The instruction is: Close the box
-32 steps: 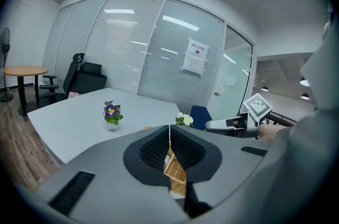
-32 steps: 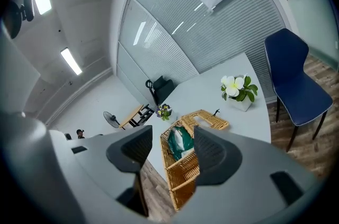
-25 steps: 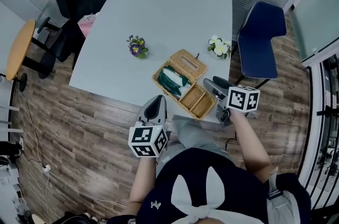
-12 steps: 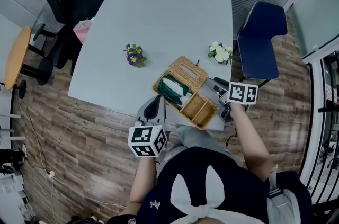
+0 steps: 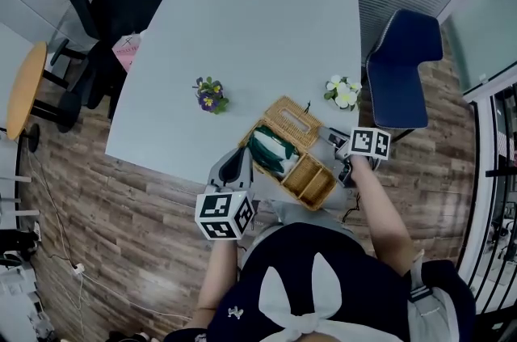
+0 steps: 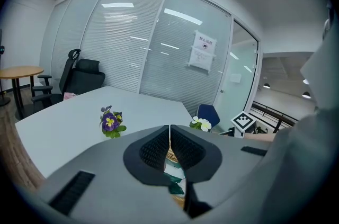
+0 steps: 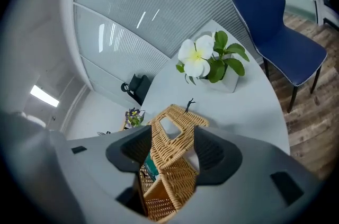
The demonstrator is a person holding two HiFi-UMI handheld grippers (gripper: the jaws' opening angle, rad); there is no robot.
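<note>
The left gripper's (image 6: 169,135) jaws are pressed together on nothing. The right gripper's (image 7: 172,148) jaws are spread, with the wicker box's (image 7: 175,186) open lid (image 7: 172,122) between them; I cannot tell if they touch it. The box sits at the tabletop's (image 5: 258,33) near edge between both grippers, holding a green packet (image 5: 271,150).

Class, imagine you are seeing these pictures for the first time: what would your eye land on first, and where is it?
The open wicker box at the table's near edge stands out first, with something green in one compartment. A tool sits at each side: the left tool has its jaws together, and the right tool has the box's wicker between its parted jaws. Beyond stand purple flowers and white flowers.
</note>
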